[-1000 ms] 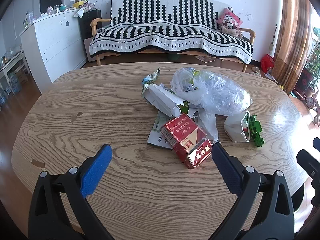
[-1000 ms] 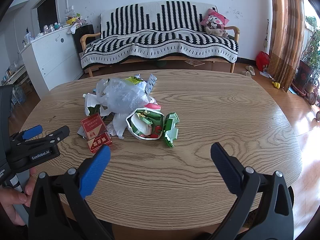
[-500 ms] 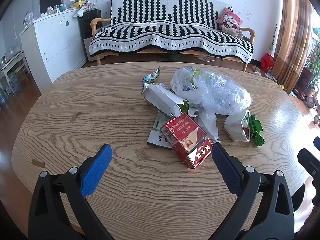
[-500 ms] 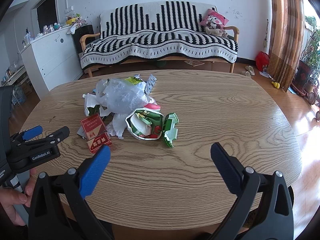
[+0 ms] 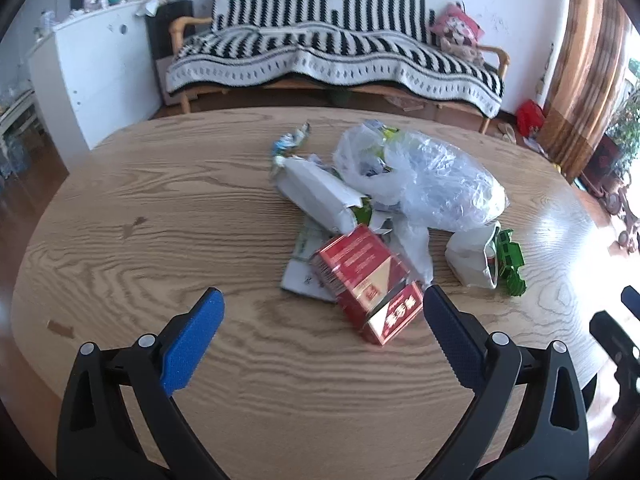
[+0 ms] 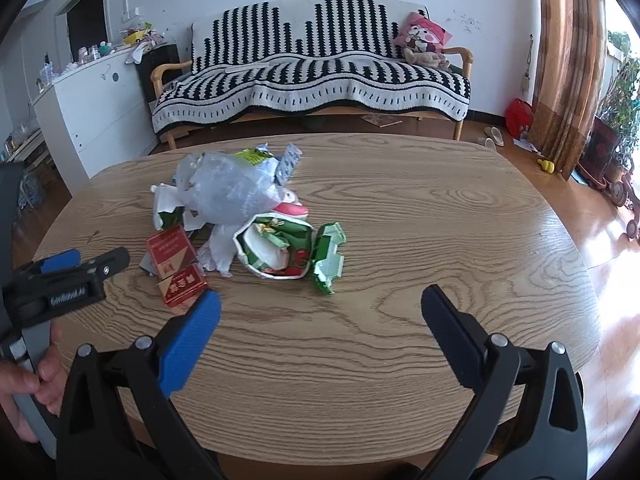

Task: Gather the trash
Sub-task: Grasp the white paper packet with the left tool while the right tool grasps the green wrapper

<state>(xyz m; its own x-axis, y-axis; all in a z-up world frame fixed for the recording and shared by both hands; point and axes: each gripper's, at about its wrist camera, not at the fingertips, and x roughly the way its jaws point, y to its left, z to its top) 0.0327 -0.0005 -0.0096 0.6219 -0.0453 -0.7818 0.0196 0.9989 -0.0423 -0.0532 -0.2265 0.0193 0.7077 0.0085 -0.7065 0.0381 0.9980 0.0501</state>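
Observation:
A pile of trash lies on the oval wooden table (image 5: pixel 160 208). It holds a red cigarette box (image 5: pixel 366 280), a crumpled clear plastic bag (image 5: pixel 432 176), a white torn carton (image 5: pixel 316 194), a white and green cup-like carton (image 5: pixel 474 256) and a green piece (image 5: pixel 510 262). My left gripper (image 5: pixel 322 336) is open and empty, just short of the red box. In the right wrist view the red box (image 6: pixel 174 262), the plastic bag (image 6: pixel 228 192) and the green and white carton (image 6: pixel 280 252) lie ahead and to the left of my open, empty right gripper (image 6: pixel 320 328).
A striped sofa (image 5: pixel 336 52) with a pink plush toy (image 5: pixel 458 32) stands behind the table. A white cabinet (image 5: pixel 100 64) is at the left, a curtain (image 5: pixel 584 60) at the right. The left gripper tool (image 6: pixel 68 280) shows at the left of the right wrist view.
Both grippers have moved slightly forward towards the pile. The trash has not moved and both grippers stay open.

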